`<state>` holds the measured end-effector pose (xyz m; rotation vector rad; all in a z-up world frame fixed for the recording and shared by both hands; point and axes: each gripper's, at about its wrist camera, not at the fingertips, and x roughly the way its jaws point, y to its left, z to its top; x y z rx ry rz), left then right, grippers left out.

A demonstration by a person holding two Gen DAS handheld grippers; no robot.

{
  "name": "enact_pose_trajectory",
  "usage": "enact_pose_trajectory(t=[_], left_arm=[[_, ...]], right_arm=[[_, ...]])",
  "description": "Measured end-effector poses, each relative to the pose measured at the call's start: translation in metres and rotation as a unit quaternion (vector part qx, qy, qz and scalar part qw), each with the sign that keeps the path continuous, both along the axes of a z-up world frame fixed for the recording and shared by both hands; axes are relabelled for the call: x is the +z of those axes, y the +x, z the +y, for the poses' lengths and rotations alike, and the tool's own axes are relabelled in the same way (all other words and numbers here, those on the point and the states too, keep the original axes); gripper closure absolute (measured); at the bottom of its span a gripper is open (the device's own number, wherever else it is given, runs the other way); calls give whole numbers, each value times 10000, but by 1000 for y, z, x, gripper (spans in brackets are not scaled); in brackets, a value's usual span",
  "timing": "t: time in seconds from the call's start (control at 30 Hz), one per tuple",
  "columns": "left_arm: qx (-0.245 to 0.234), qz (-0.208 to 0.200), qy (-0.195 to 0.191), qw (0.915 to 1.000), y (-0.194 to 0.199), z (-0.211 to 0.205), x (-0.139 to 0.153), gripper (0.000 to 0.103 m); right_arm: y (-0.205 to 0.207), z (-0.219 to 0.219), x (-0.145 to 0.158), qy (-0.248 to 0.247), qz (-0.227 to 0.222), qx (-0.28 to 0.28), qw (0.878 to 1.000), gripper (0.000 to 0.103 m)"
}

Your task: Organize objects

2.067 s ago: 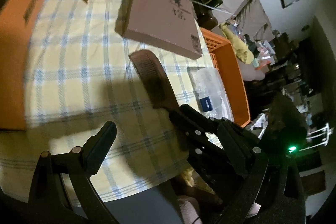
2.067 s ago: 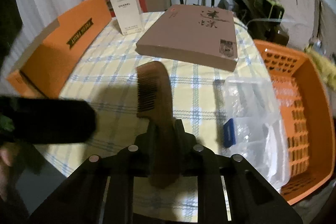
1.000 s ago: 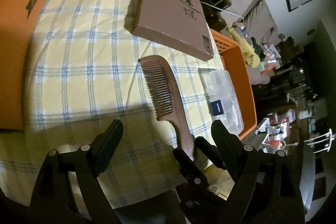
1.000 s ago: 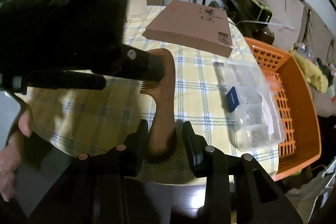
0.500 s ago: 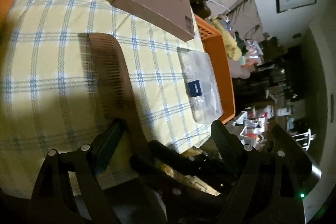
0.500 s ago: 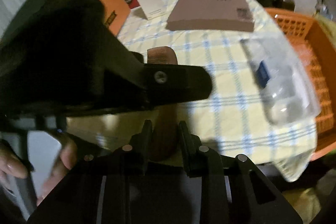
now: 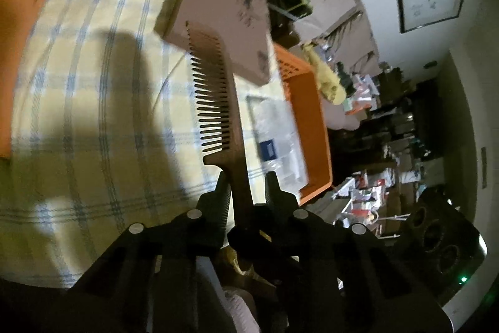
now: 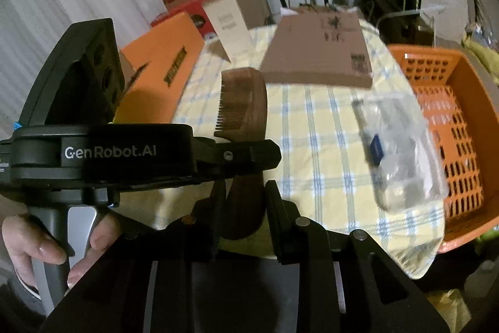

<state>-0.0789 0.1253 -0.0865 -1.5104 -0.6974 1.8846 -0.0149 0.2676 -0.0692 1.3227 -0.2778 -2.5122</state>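
Note:
A brown wooden comb point(image 7: 218, 89) point(image 8: 246, 102) hangs tilted above the checked tablecloth point(image 8: 315, 152), teeth to the left. My right gripper point(image 8: 244, 189) is shut on the broad end of its handle. My left gripper point(image 7: 246, 180) comes in from the left and reaches across the handle just above the right one's fingers. Its jaws are closing on the handle's narrow part, with the handle between the pads. In the right wrist view the left gripper point(image 8: 249, 158) hides the comb's neck, and a person's hand point(image 8: 31, 242) holds its grip.
An orange basket point(image 8: 467, 102) stands at the table's right edge, with a clear plastic box point(image 8: 402, 152) lying beside it on the cloth. A flat brown box point(image 8: 321, 52) lies behind the comb. An orange box point(image 8: 162, 74) and a white carton point(image 8: 227, 21) stand at the back left.
The left gripper's wide jaws have come together around the comb's handle. The comb, which lay on the cloth, is now lifted off it and both grippers have risen.

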Motion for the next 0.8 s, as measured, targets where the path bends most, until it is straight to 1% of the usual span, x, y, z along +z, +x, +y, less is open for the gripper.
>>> enact_pose_trajectory(t=[0.13,0.33,0.5,0.63,0.8], left_arm=[[100,258,101,9996,-2,-11,24,84],[352,445,136,9983,-12,-37,47,86],[580,541,86,9968,-24,-59,60,86],[819,542,74,9951,-39,-86,67,86],[1034,569,4,9930,-56,-120,73,86]], right_arm=[[2,-12,23,87,234,62,9997,78],[-6,-33,53,123,480,279,9984,78],[-18,-55,67,75,562,481,9972,78],[-32,-75,75,-37,584,621,9964,78],[-57,-109,86,-45,623,839,9945,78]])
